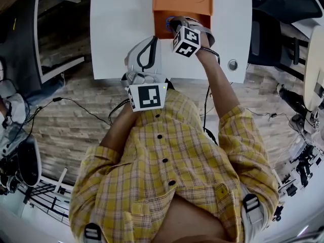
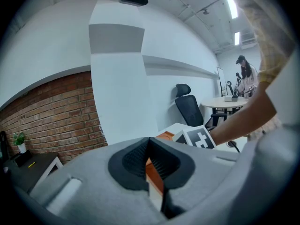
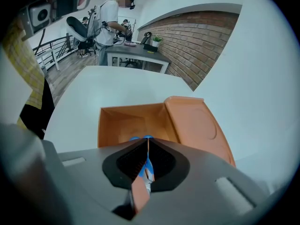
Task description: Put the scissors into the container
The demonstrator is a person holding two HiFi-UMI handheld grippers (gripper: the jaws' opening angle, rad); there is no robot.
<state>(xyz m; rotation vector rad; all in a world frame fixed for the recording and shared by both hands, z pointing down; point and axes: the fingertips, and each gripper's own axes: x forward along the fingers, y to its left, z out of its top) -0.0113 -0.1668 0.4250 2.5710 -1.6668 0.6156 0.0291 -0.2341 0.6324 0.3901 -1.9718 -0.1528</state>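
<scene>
One pair of blue-handled scissors (image 3: 146,168) sits pinched between the closed jaws of the right gripper (image 3: 148,144), handle loops poking out over the mouth of the open orange container (image 3: 122,121). Its hinged lid (image 3: 197,125) lies flat beside it. The container stands toward the far edge of the white table (image 3: 93,88). The left gripper (image 2: 149,144) waits at the near edge, jaws together (nothing in them).

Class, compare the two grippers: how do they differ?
The right gripper is shut on the scissors; the left gripper is shut on nothing. The right points down over the container; the left sits nearly level at the table edge. Both are grey.
</scene>
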